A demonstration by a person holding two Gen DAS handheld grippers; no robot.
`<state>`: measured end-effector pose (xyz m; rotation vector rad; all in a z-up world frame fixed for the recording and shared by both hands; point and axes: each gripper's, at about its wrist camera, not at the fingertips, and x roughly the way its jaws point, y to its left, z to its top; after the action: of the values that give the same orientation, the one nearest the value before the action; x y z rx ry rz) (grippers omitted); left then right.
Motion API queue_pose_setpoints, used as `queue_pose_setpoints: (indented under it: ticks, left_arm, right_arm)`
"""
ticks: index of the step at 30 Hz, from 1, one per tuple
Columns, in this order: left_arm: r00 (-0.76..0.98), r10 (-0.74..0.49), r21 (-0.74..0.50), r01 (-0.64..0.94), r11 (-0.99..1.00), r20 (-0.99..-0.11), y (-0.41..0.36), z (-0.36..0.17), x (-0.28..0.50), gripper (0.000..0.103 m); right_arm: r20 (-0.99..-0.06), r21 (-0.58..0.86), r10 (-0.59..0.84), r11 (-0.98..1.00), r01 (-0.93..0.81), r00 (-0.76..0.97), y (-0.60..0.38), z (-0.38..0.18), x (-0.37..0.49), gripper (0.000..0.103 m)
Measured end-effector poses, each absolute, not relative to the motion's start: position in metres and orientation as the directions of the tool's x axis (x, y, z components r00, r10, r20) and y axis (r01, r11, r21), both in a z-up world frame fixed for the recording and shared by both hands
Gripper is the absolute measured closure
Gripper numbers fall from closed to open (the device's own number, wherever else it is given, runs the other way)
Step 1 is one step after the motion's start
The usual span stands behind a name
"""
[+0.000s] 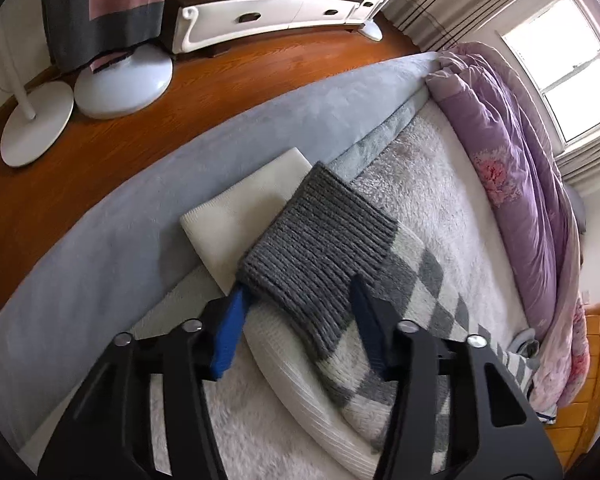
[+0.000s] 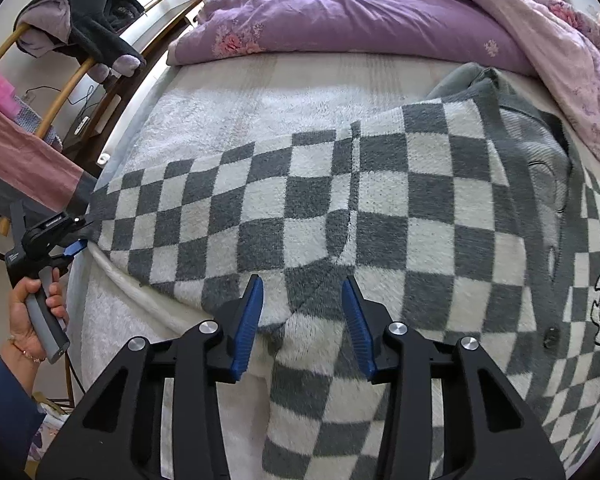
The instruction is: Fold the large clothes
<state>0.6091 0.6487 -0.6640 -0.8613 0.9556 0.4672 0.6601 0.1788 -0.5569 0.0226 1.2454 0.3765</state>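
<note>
A grey-and-white checkered fleece cardigan [image 2: 380, 208] lies spread flat on the bed. Its grey ribbed cuff [image 1: 316, 248] ends one sleeve. My left gripper [image 1: 300, 312] is open, its blue pads on either side of the cuff's near end, the sleeve lying between them. It also shows in the right wrist view [image 2: 76, 240] at the sleeve's far left end, held by a hand. My right gripper [image 2: 302, 304] is open just above the cardigan's lower body, empty.
A white folded cloth [image 1: 240, 216] lies under the cuff near the bed's grey edge [image 1: 140, 220]. A purple floral duvet [image 2: 340, 12] is bunched along the far side. Fan bases [image 1: 124, 84] stand on the wooden floor. A clothes rack [image 2: 68, 52] stands beside the bed.
</note>
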Motion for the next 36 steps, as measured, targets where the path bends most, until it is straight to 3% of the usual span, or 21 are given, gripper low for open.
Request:
queue_pose_setpoints:
  ticks: [3,4,5,7,8,10,12,16,21,25,28,36]
  left_arm:
    - [0.521,-0.021,-0.434,-0.689,0.581,-0.854,0.652,-0.668,0.612,0.054]
    - [0.519,-0.014,-0.427,-0.688,0.587,-0.855,0.652,-0.668,0.614,0.060]
    - [0.515,-0.002,-0.414,-0.686,0.598,-0.857,0.652,-0.667,0.616,0.076]
    - [0.515,0.018,-0.396,-0.682,0.615,-0.857,0.651,-0.663,0.619,0.092]
    - [0.523,0.025,-0.398,-0.677,0.619,-0.852,0.651,-0.657,0.617,0.093]
    - [0.540,0.040,-0.397,-0.664,0.633,-0.841,0.648,-0.644,0.614,0.093]
    - [0.566,0.060,-0.396,-0.644,0.655,-0.822,0.639,-0.621,0.608,0.093]
    - [0.619,0.083,-0.410,-0.608,0.681,-0.781,0.619,-0.574,0.598,0.094]
    - [0.672,0.081,-0.405,-0.533,0.743,-0.736,0.571,-0.512,0.600,0.094]
    - [0.746,0.037,-0.440,-0.431,0.788,-0.665,0.501,-0.455,0.606,0.094]
    - [0.778,-0.036,-0.477,-0.347,0.807,-0.628,0.419,-0.426,0.624,0.094]
    - [0.696,-0.188,-0.454,-0.219,0.864,-0.693,0.185,-0.437,0.699,0.094]
  right_arm:
    - [-0.917,0.243,0.308,0.935,-0.260,0.252,0.181,-0.567,0.666,0.066]
    - [-0.916,0.248,0.314,0.932,-0.263,0.249,0.182,-0.571,0.668,0.067]
    - [-0.915,0.254,0.319,0.931,-0.263,0.246,0.182,-0.573,0.669,0.068]
    - [-0.913,0.270,0.332,0.927,-0.260,0.236,0.184,-0.579,0.672,0.075]
    - [-0.912,0.276,0.337,0.926,-0.258,0.233,0.185,-0.582,0.674,0.078]
    - [-0.915,0.289,0.343,0.925,-0.248,0.213,0.186,-0.594,0.679,0.098]
    - [-0.923,0.291,0.336,0.929,-0.229,0.187,0.187,-0.608,0.682,0.103]
    - [-0.955,0.259,0.280,0.949,-0.182,0.098,0.186,-0.657,0.689,0.103]
    - [-0.932,0.354,0.360,0.928,-0.120,0.033,0.171,-0.674,0.700,0.103]
    - [-0.862,0.499,0.504,0.863,-0.082,0.054,0.126,-0.642,0.701,0.102]
    - [-0.834,0.528,0.534,0.845,-0.080,0.138,0.057,-0.601,0.700,0.102]
    - [-0.832,0.429,0.399,0.903,-0.009,0.385,-0.171,-0.527,0.700,0.102]
